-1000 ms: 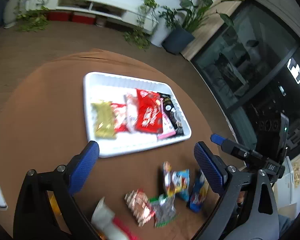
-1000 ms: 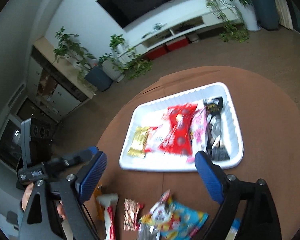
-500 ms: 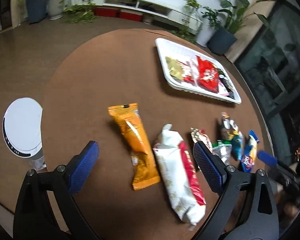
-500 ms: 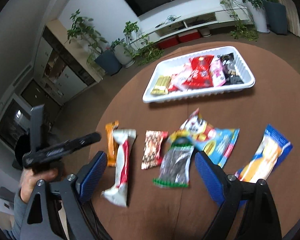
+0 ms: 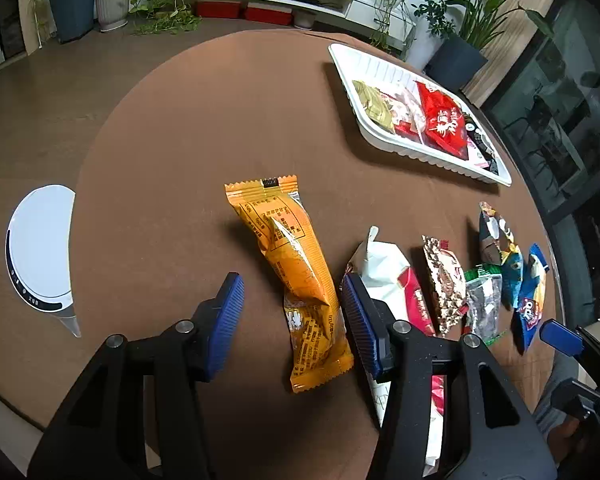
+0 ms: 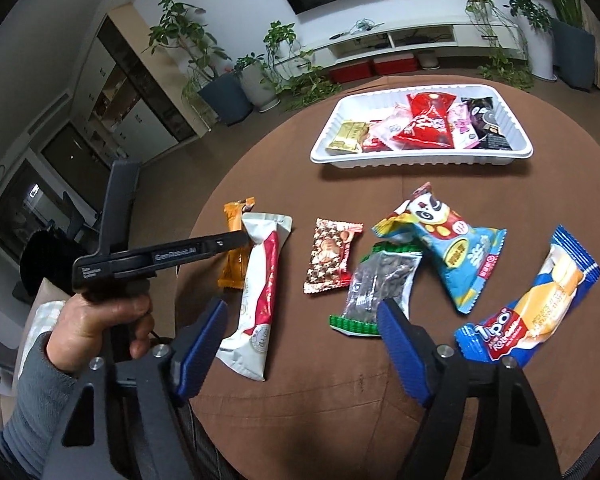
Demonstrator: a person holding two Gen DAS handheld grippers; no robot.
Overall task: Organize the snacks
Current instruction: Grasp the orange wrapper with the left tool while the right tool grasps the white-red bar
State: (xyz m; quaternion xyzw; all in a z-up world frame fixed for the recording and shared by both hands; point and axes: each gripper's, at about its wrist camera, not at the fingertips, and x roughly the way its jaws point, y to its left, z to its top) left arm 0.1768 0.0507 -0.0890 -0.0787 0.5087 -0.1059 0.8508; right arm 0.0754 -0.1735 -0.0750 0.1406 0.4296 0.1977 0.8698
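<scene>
Left claw [image 5: 292, 324]: spread wide, pinching nothing, its blue pads either side of the lower half of the orange snack packet [image 5: 296, 280], low centre of the left wrist view.

Orange snack packet: flat on the brown desk [image 5: 160, 140]. Judged light, soft and crinkly, a puffed film pillow with a slick skin. It is best taken across the narrow middle of its body, gently, as the contents may crush. Long axis runs from lower centre of frame up and slightly left, with the crimped end bearing the black mark farthest from the claw.

Right claw [image 6: 300, 344]: spread, holding nothing, low centre of the right wrist view, above bare desk.

White-and-red packet [image 6: 260, 300]: just beside the orange one, roughly parallel to it.

Further loose packets: brown patterned [image 6: 332, 256], dark green-edged [image 6: 376, 288], panda [image 6: 448, 248], blue Tipo [image 6: 532, 304].

White tray [image 6: 420, 160]: upper right of frame, well apart, already part-filled with snacks.
</scene>
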